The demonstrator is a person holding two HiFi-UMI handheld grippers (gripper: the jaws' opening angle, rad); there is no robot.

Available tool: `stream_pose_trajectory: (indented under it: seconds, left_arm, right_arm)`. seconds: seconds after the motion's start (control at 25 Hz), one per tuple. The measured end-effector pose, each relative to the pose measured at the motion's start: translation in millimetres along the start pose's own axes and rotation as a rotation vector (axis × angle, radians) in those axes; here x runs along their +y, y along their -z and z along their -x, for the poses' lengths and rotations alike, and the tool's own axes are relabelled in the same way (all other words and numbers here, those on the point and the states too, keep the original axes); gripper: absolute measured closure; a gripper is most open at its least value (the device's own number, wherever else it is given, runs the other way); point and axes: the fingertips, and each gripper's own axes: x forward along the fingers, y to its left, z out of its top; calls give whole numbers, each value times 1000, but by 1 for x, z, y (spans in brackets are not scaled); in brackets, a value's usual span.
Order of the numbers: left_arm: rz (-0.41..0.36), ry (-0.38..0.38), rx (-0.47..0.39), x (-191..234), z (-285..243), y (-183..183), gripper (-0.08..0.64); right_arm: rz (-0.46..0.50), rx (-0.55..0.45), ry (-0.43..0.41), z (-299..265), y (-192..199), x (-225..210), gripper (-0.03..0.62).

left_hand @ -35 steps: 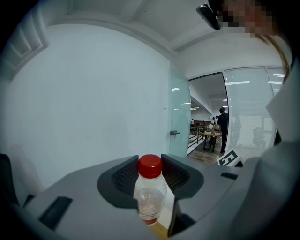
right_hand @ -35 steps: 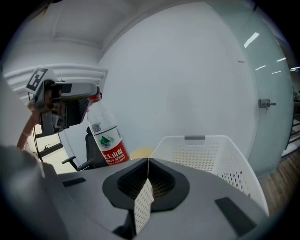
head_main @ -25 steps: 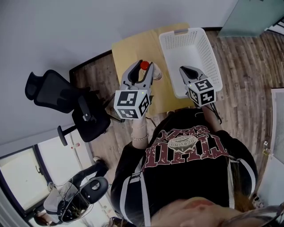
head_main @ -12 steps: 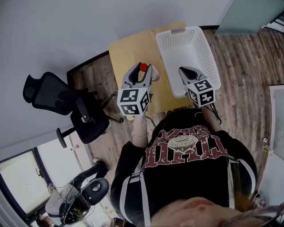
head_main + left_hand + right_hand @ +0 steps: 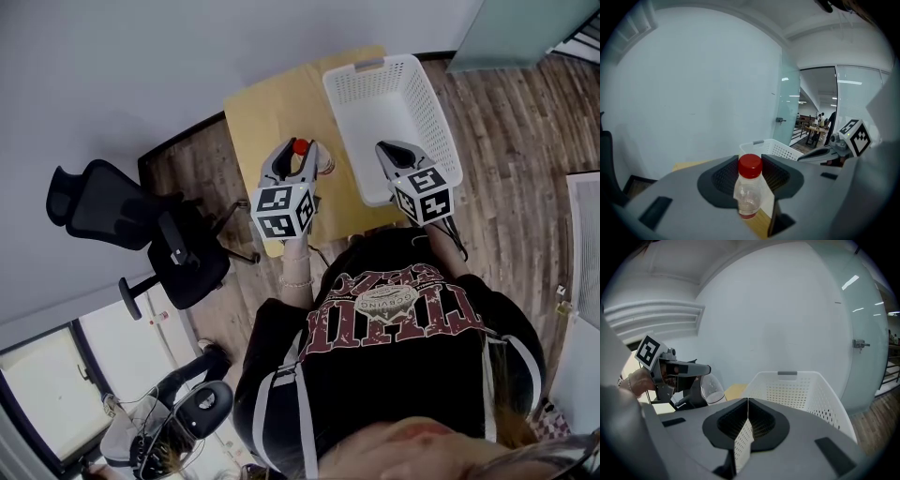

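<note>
My left gripper (image 5: 298, 161) is shut on a clear plastic bottle (image 5: 750, 192) with a red cap (image 5: 300, 147), gripped around its neck. It hangs over a small wooden table (image 5: 272, 108), just left of a white perforated basket (image 5: 370, 66). My right gripper (image 5: 395, 153) is shut with nothing in it, held over the basket's near edge. The right gripper view looks past its closed jaws (image 5: 746, 420) to the basket (image 5: 801, 390), with the left gripper (image 5: 677, 369) and the bottle's body (image 5: 710, 390) at the left. The basket's inside looks bare.
A black office chair (image 5: 122, 211) stands left of the table on the wood floor. A second chair base (image 5: 178, 422) lies at the lower left. A white wall rises behind the table and a glass door (image 5: 790, 112) is to the right.
The left gripper has dropped and tipped forward with the bottle, so its view now takes in the table, the basket and the right gripper. The right gripper has hardly moved.
</note>
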Motion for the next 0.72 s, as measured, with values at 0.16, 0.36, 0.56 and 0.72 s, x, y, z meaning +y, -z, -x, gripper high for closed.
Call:
stream_pose_trajectory:
  seconds: [0.16,0.36,0.56,0.72]
  left_arm:
    - [11,-7,19,3,-5,12,364]
    - [18,-14,44,6,-10,26,364]
    - [29,-18,56,11,-15,36,364]
    - [28,-32,78,12,-21,45,364]
  right_arm:
    - [2,2,5,2,1,-2,572]
    - [4,4,8,2,2,-2,574]
    - [2,6,15,3,4,-4,574]
    - [-1,10,17,4,4,-7,572]
